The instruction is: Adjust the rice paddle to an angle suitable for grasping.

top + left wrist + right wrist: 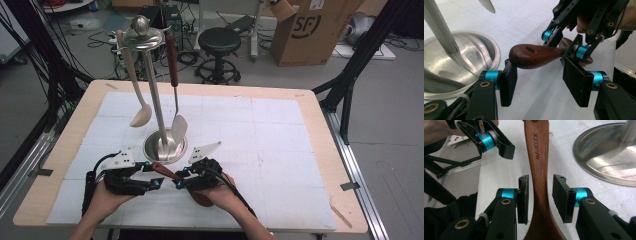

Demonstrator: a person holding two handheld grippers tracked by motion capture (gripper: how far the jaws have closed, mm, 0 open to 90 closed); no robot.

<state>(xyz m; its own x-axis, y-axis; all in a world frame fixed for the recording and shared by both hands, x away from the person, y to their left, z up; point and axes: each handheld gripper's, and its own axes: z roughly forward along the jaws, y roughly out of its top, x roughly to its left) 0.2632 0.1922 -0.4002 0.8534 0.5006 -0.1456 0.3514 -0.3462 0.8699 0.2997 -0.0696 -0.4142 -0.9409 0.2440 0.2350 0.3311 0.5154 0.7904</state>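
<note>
The light wooden bench (320, 150) carries a white gridded mat (260, 135). At the mat's centre stands a polished steel utensil stand (155, 107) with a round dished base. A pale wooden spoon (134, 85) and a steel turner with a dark wooden handle (176, 95) hang from its top disc, just behind the work area.

The dark reddish-brown wooden spoon (172, 175) lies low over the mat just in front of the base, its handle end pointing toward the stand. The left gripper (537, 83) is held level at the handle tip; its jaws stand apart, one pad touching the tip, the other clear. The right gripper (540, 198) straddles the spoon's neck with a gap at each pad, so the jaws exert no clamping force. Both hands rest low at the near bench edge.
</note>
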